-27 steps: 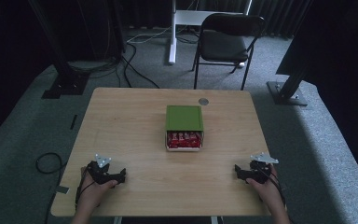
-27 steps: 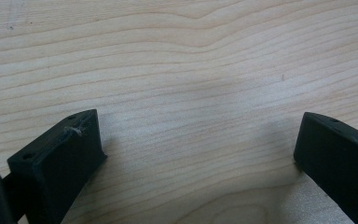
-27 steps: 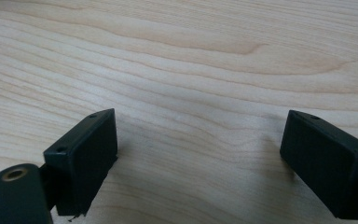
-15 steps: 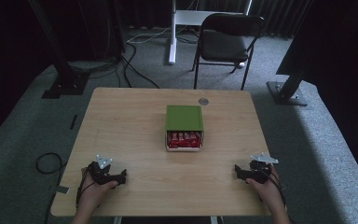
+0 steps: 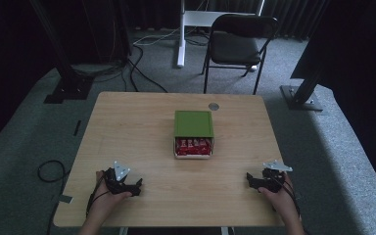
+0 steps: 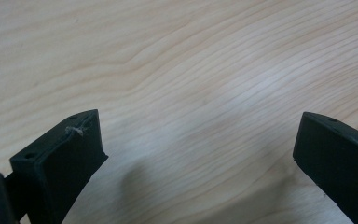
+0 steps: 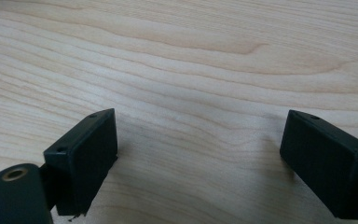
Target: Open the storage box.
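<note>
Box [image 5: 193, 133] sat at table [image 5: 127, 127] centre, green lid slid toward far side, red packets [image 5: 193, 146] exposed at near end, likely for access from person's side. Left tongs [image 5: 136, 186] rested near left corner, right tongs [image 5: 250, 180] near right; both released, empty, well apart from box, seemingly parked at ready.

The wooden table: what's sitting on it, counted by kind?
Green-lidded box holding red packets: 1
Small grey round disc: 1
Hand-held grippers, left gripper and right gripper, both open, nothing between the jaws: 2
Total on the table: 4
</note>
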A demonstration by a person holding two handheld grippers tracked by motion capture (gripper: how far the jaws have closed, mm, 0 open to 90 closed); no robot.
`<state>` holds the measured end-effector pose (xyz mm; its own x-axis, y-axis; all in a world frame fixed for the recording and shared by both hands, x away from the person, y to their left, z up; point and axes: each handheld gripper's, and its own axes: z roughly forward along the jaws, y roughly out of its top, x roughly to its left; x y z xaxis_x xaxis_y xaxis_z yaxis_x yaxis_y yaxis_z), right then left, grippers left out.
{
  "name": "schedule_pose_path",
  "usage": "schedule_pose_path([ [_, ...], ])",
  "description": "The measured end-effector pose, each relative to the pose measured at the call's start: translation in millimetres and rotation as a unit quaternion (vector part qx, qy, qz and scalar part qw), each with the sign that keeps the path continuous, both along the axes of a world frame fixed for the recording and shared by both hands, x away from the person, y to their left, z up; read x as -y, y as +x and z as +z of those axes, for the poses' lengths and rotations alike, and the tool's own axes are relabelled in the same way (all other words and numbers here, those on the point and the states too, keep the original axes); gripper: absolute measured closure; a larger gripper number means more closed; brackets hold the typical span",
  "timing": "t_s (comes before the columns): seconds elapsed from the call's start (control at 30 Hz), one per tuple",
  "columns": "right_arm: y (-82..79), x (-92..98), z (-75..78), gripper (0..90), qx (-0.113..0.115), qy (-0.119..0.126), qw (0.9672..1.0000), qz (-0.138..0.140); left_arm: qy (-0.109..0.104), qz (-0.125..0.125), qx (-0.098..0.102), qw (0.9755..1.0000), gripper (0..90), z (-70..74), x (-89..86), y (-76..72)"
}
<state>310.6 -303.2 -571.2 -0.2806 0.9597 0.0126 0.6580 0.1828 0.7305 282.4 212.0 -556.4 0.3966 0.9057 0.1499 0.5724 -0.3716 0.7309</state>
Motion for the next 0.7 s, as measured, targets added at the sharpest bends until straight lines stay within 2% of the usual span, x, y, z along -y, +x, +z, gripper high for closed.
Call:
schedule_pose_path([
  [0.07, 0.0, 0.0, 0.0, 10.6, 0.000, 0.000, 1.0000, 0.000, 0.010, -0.009, 0.002, 0.9999, 2.1, 1.4, 3.8, 1.1],
  [0.37, 0.0, 0.0, 0.0, 10.6, 0.000, 0.000, 1.0000, 0.000, 0.026, -0.044, 0.020, 0.9985, 2.2, 4.8, 24.1, 2.3],
  [0.53, 0.0, 0.0, 0.0, 10.6, 0.000, 0.000, 1.0000, 0.000, 0.032, -0.064, 0.033, 0.9969, 2.2, 5.3, 36.2, 2.7],
  [0.7, 0.0, 0.0, 0.0, 10.6, 0.000, 0.000, 1.0000, 0.000, 0.059, -0.085, 0.045, 0.9936, 2.2, 4.6, 47.3, 3.0],
])
